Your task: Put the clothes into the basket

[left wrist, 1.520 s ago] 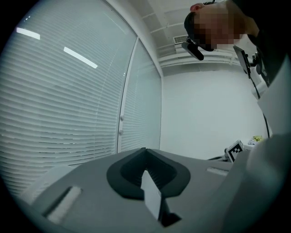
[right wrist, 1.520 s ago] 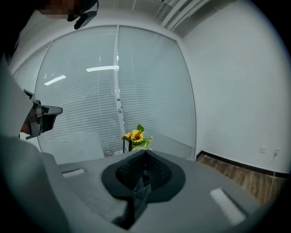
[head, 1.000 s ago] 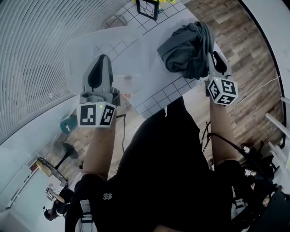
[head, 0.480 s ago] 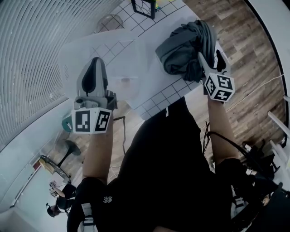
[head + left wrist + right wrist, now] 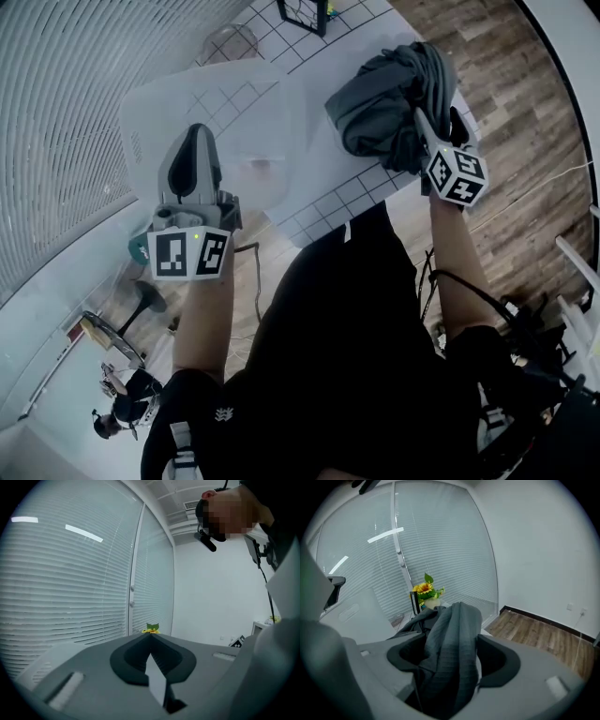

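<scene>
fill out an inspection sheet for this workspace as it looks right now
surface: white tiled table
job's things: grey clothes heaped on the table's right side; translucent basket to their left, no clothes seen in it
clutter: flower pot and black frame at the far edge
grippers: left gripper fingers together, empty, over the basket; right gripper fingers wide, just been opening, grey cloth lying between them
cables: thin cable below the table
surroundings: window blinds, wooden floor, another person at lower left

Ribbed matt cloth garment (image 5: 384, 103), translucent plastic basket (image 5: 244, 112) — wood-grain floor (image 5: 525, 112)
</scene>
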Tool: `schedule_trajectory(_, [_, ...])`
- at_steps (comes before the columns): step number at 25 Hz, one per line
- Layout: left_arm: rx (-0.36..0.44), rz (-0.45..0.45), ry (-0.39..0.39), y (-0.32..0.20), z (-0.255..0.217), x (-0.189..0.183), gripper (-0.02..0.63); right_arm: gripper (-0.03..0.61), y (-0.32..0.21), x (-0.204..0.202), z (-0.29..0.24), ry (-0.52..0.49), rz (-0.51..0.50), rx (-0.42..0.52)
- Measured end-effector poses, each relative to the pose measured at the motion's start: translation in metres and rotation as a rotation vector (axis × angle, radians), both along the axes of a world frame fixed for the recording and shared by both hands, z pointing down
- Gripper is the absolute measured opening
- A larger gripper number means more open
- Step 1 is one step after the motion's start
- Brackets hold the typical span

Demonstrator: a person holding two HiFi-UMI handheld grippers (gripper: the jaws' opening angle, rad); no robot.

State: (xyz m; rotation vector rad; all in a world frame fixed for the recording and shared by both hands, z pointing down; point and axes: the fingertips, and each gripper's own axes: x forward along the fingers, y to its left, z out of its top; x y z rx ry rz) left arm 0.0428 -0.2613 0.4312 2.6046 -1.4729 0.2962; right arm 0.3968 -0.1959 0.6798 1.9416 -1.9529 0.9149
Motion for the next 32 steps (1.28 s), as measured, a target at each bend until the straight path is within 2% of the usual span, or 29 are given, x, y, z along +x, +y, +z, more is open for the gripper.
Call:
schedule_trajectory(7, [0.0,-0.002,-0.01,0.005,0.002,0.001,0.006,0.305,-0.006,-0.01,0.009,-0.03,-0.037,-0.024])
schedule_trajectory(9, [0.003,-0.01,-0.014,0.005,0.0,0.0,0.006,0.268,-0.006,-0.012,0.01,-0.031,-0.046,-0.03])
schedule_trajectory(12, [0.012,-0.029,-0.018,0.004,-0.007,-0.001,0.006,0.137,-0.008,-0.011,0.011,-0.027,-0.05,-0.024])
schedule_trajectory(13, [0.016,-0.035,-0.02,0.003,-0.01,-0.001,0.006,0.111,-0.009,-0.011,0.011,-0.032,-0.052,-0.026])
schedule_trajectory(18, [0.035,-0.069,-0.014,0.01,-0.027,-0.002,0.006,0.057,-0.014,-0.014,0.008,-0.039,-0.095,-0.026])
schedule_trajectory(26, [0.054,-0.113,0.003,0.031,-0.046,-0.042,0.006,0.038,-0.017,-0.03,-0.035,0.044,-0.115,0.067])
schedule_trajectory(32, [0.079,-0.086,0.01,0.039,-0.06,-0.06,0.006,0.035,-0.014,-0.037,-0.079,0.052,-0.075,0.157])
